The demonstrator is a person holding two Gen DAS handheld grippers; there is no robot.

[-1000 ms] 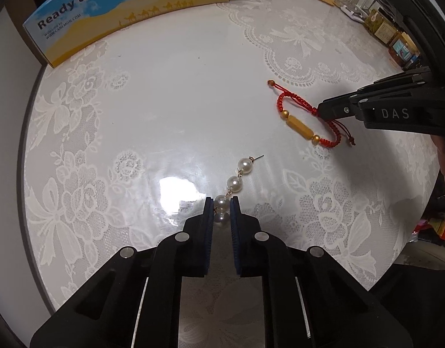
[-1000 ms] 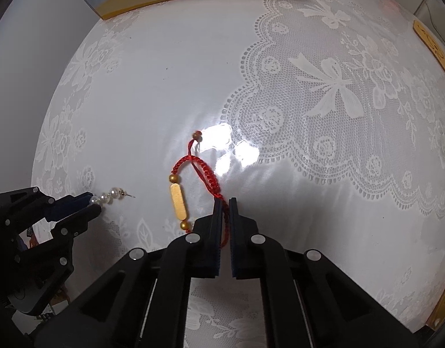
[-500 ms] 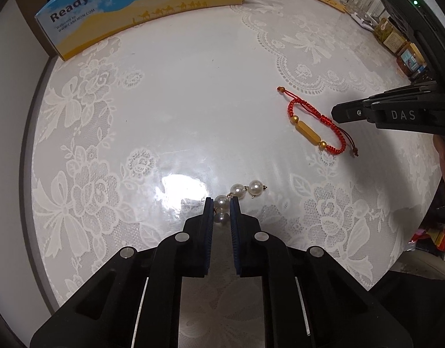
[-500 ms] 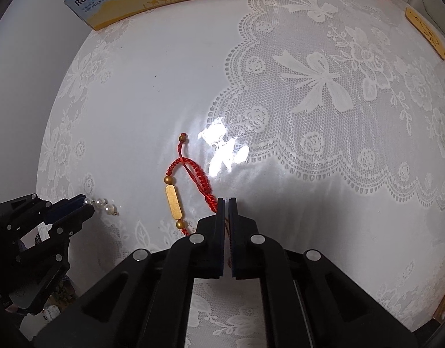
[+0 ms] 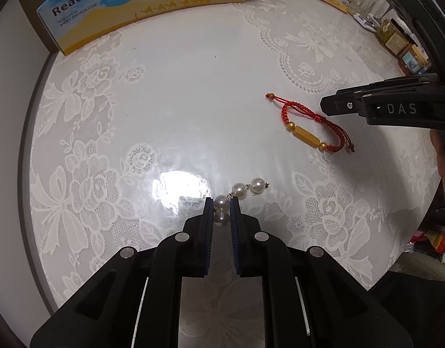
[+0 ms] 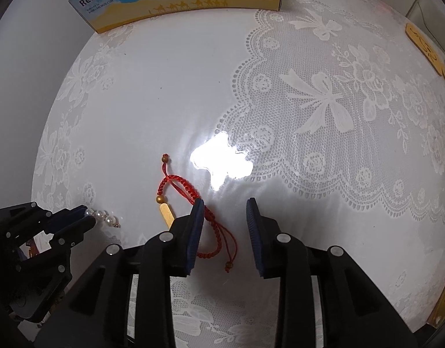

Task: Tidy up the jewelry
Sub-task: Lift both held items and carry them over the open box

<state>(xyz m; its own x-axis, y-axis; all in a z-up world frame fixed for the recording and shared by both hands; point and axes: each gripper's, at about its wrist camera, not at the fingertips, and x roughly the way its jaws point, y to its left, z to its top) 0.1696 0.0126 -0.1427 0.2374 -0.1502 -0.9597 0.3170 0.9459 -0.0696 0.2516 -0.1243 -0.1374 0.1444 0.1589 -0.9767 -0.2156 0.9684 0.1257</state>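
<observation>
Two pieces of jewelry were seen on the lace-covered surface (image 5: 176, 110). A four-pearl strand (image 5: 236, 197) was held at its near end by the left tool (image 5: 222, 211), its jaws narrowed onto the pearls. One red bracelet (image 6: 193, 200) lay loose beneath the right tool (image 6: 225, 211), whose jaws were spread wide. One box (image 5: 141, 3) stood at the far edge.

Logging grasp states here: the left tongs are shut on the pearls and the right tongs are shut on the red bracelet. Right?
Half right. The left tongs are shut on the pearls, but the right tongs are open. The right wrist view shows their jaws spread wide, with the red bracelet lying loose on the table between them.
</observation>
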